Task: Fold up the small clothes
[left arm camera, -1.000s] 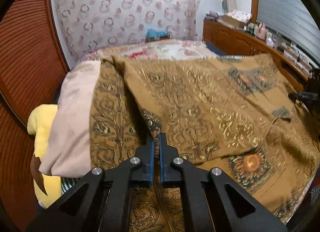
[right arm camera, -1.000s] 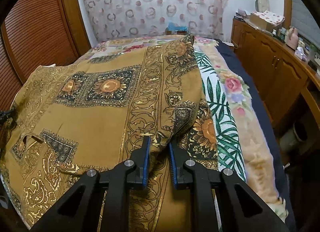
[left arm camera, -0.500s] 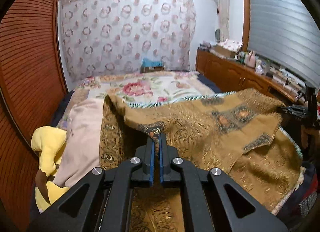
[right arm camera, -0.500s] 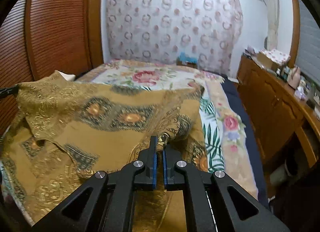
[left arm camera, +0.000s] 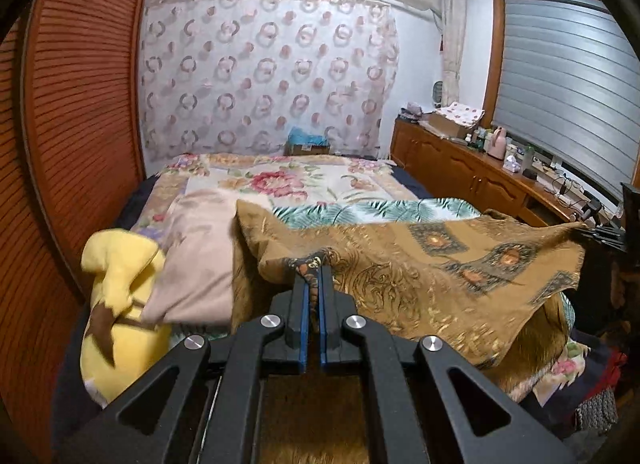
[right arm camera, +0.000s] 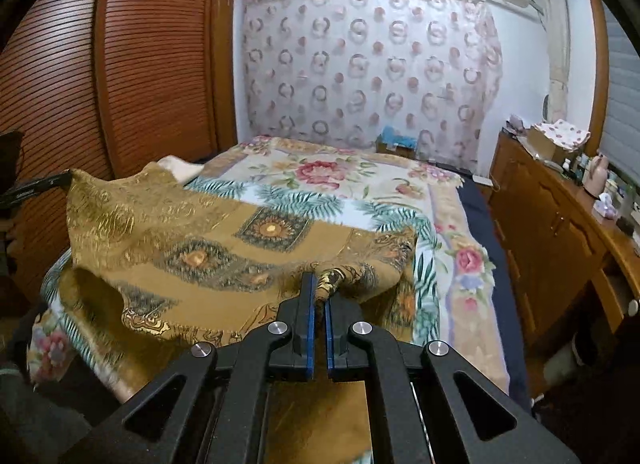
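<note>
Cloth (left arm camera: 420,264), brown with gold print, hangs stretched over the bed (left arm camera: 304,184), pinched at two corners. Left claw (left arm camera: 314,284) is clenched on one corner, and right claw (right arm camera: 320,292) is clenched on the other. Held apart like this, the lifted edge stays taut and level, probably so it can be carried across and laid onto the rest for a fold. A yellow plush (left arm camera: 116,288) lies beside it.

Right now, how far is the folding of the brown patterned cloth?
Early stage. Done: both corners are gripped. The left tongs and right tongs are each shut on a corner of the brown cloth. In hand: that edge is raised above the floral bedspread. Left: laying it over and flattening; no finished fold shows.
</note>
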`<state>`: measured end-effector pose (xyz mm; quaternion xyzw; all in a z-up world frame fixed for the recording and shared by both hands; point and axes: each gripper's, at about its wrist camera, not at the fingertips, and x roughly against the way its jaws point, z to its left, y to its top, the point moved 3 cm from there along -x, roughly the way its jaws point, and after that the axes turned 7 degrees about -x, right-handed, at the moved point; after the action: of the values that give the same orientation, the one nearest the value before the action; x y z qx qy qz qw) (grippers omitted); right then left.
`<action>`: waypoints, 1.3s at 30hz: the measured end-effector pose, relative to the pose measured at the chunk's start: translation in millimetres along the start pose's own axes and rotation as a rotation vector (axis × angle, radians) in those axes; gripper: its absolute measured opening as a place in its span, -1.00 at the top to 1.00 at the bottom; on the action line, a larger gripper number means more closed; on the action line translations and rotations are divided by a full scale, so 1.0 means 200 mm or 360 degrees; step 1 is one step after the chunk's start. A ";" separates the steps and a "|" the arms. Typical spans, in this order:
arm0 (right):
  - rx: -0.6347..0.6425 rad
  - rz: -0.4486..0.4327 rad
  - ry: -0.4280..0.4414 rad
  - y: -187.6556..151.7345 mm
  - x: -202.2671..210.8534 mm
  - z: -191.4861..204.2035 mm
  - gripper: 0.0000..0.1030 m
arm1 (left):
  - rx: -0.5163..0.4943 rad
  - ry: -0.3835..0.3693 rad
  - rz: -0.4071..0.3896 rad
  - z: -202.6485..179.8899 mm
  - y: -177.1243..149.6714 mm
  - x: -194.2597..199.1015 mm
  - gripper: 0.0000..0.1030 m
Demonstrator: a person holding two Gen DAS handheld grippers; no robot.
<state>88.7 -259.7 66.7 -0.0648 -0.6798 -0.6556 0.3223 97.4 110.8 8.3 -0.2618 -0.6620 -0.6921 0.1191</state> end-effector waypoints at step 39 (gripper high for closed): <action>-0.0031 0.0142 -0.0122 -0.25 0.13 0.22 0.33 | 0.0238 0.0239 0.0318 0.16 -0.50 -0.15 0.07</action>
<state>27.0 -233.9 41.3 -0.1232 -0.6816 -0.6443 0.3241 77.0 145.9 -93.2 -0.2643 -0.6717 -0.6431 0.2559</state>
